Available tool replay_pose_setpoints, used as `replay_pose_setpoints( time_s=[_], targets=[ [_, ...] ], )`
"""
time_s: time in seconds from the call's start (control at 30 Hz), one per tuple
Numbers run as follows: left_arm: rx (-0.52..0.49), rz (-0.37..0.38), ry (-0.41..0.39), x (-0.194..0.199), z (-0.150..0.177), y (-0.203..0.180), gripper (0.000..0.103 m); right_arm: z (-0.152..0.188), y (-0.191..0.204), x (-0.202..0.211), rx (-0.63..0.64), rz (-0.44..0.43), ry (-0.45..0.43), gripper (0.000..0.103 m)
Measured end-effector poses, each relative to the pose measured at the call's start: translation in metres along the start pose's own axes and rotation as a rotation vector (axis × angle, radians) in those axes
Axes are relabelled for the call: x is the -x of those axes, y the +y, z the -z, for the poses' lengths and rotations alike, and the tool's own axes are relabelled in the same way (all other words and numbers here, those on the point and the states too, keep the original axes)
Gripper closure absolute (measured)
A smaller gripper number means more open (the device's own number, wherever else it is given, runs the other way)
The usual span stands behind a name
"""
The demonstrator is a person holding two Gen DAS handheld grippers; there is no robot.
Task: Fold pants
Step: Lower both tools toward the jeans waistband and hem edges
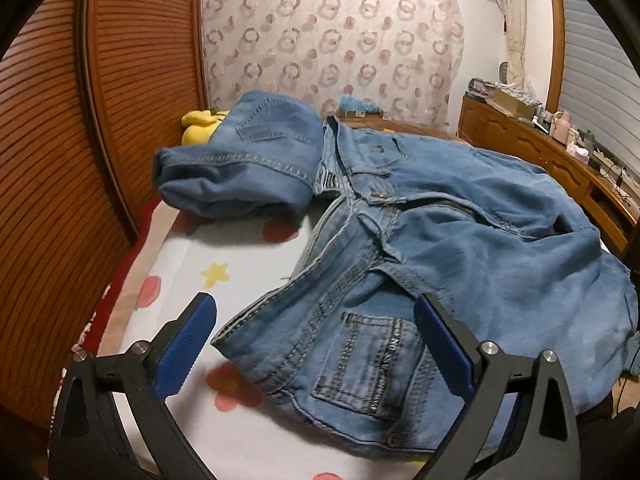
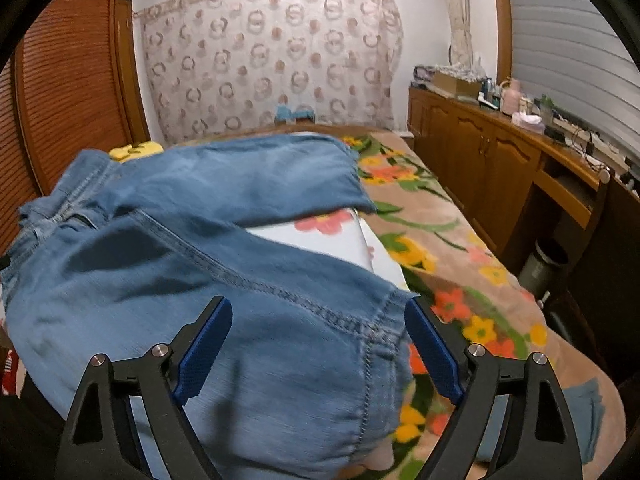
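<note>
The bed (image 2: 472,280) carries everything: a brown blanket with orange and yellow flowers at my three o'clock, and a white sheet printed with red flowers and yellow stars (image 1: 224,256) under the work. On that sheet lie the light blue denim pants (image 1: 420,240), crumpled, not flat. From the left wrist view, the waistband and fly run from the centre toward twelve o'clock, one leg is bunched into a roll at ten o'clock, and a studded back pocket (image 1: 372,364) sits at six o'clock, nearest me. From the right wrist view, a leg stretches toward one o'clock and a stitched seam runs toward five o'clock.

The left tool (image 1: 316,338) stands with its blue pads wide apart, the pocket corner between them but nothing pinched. The right tool (image 2: 320,344) is likewise spread, straddling the seamed edge (image 2: 368,344), and I see no pad pressing on cloth.

I judge this the first grasp, before any fold. To do it well I want both tools biting through every layer at matching points, so the cloth lifts evenly. I would close on the stitched edges, since loose fabric may slip. Then I would pull the pants taut and lay the legs straight before folding; the bunched roll at ten o'clock needs shaking out first.
</note>
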State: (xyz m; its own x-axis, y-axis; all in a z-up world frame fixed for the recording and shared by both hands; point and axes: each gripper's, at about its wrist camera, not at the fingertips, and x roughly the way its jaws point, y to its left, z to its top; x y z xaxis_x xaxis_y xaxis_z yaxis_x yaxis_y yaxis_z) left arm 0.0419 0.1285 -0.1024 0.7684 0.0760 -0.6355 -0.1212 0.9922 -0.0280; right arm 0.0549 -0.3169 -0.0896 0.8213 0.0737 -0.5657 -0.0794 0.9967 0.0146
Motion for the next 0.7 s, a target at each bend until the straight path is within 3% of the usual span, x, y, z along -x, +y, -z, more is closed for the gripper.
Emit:
replay_pose_setpoints(
  time_s=[0.27,0.37,0.57,0.67,0.7],
  targets=[
    [0.010,-0.008,0.041,-0.011,0.008,0.013,0.012,-0.001,-0.018,0.002,-0.054,-0.002,0.045,0.021],
    [0.011,-0.006,0.062,-0.016,0.011,0.015,0.015,-0.003,-0.023,0.001,-0.091,-0.025,0.065,0.028],
    [0.014,-0.005,0.085,-0.020,0.016,0.019,0.015,-0.009,-0.024,0.005,-0.096,-0.075,0.070,0.056],
    [0.013,-0.001,0.088,-0.021,0.018,0.020,0.017,-0.012,-0.024,0.012,-0.069,-0.030,0.064,0.073],
    [0.013,0.001,0.089,-0.020,0.019,0.019,0.018,-0.013,-0.024,0.015,-0.060,-0.017,0.053,0.086]
  ],
)
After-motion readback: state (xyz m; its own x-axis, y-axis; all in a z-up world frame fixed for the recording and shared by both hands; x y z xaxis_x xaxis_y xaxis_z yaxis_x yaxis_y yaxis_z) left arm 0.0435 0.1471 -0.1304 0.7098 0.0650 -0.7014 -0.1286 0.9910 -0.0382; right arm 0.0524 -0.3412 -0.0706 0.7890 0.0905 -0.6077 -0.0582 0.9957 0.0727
